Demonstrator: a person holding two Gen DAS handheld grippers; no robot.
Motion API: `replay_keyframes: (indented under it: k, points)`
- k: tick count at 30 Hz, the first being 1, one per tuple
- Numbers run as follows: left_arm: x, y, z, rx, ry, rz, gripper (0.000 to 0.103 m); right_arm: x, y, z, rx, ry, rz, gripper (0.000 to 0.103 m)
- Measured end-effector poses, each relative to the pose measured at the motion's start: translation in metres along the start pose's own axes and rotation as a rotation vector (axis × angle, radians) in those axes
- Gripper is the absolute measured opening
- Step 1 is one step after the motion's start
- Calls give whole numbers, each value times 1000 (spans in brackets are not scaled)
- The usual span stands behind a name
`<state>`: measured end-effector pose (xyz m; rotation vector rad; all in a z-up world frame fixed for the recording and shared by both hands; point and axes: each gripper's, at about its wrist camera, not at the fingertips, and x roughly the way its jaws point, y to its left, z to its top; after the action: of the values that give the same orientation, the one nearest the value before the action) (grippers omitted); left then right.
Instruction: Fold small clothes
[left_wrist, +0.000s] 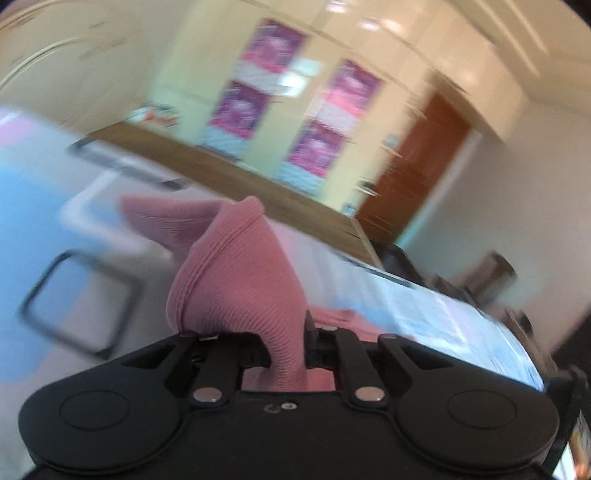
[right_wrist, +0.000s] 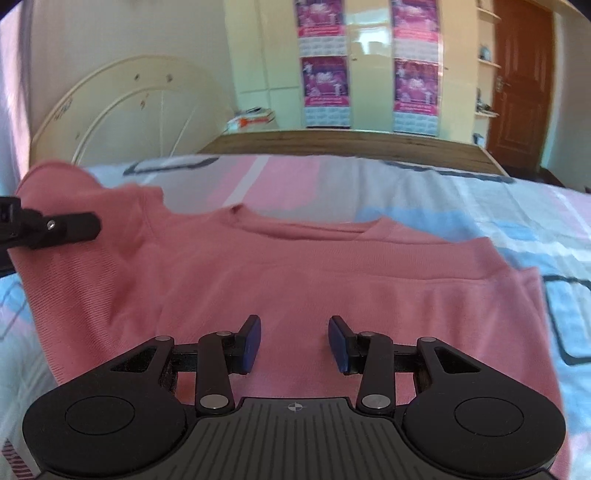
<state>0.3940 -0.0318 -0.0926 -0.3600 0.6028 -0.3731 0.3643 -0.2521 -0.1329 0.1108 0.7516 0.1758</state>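
Left gripper (left_wrist: 284, 343): jaws pinched tight on a bunched fold of the pink ribbed-knit child's sweater (right_wrist: 295, 280), cloth rising in a soft peak above them. Right gripper (right_wrist: 294, 343): blue pads parted, empty, hovering over the sweater's body. Sweater lies spread on the pink, blue and white patchwork bedsheet (right_wrist: 461, 199), one sleeve side lifted. Judged light, limp, drapes freely, not slippery; best taken at hems, cuff or shoulder seam.

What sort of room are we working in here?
Most likely a bedroom: the pink top lies on a bed with a patterned sheet, a curved headboard stands behind it, and a wardrobe lines the far wall.
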Motion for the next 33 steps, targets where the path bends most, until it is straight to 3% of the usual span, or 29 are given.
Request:
replay_keyframes:
  k: [5,9,11,14,17,19,21,25,29,33]
  points:
    - [26,-80,-15,164,46,-146,10,-35,-49,-2,110,-29,-51,41]
    - [56,-137,-53,272,147,-238,10,-67,-96,-13,172,-41,-130,41]
    - [70,-158,-82,335,212,-247,10,-82,-118,-20,201,-40,-174,41]
    - [88,-172,-122,416,300,-202,14,-100,-146,-31,246,-34,-222,41]
    - [83,-179,-142,486,306,-199,22,-115,-160,-36,277,-48,-230,41]
    - [76,-184,-142,523,308,-204,35,-124,-163,-36,292,-68,-203,41]
    - [65,-182,-143,517,318,-224,59,-129,-165,-31,315,-87,-160,41]
    - [39,-166,-123,502,265,-214,63,-115,-160,-19,354,-34,-36,41]
    - [31,-133,-95,461,190,-89,66,-89,-155,-21,377,57,20,41]
    - [49,-90,-70,328,205,29,66,-69,-151,-22,383,106,45,40]
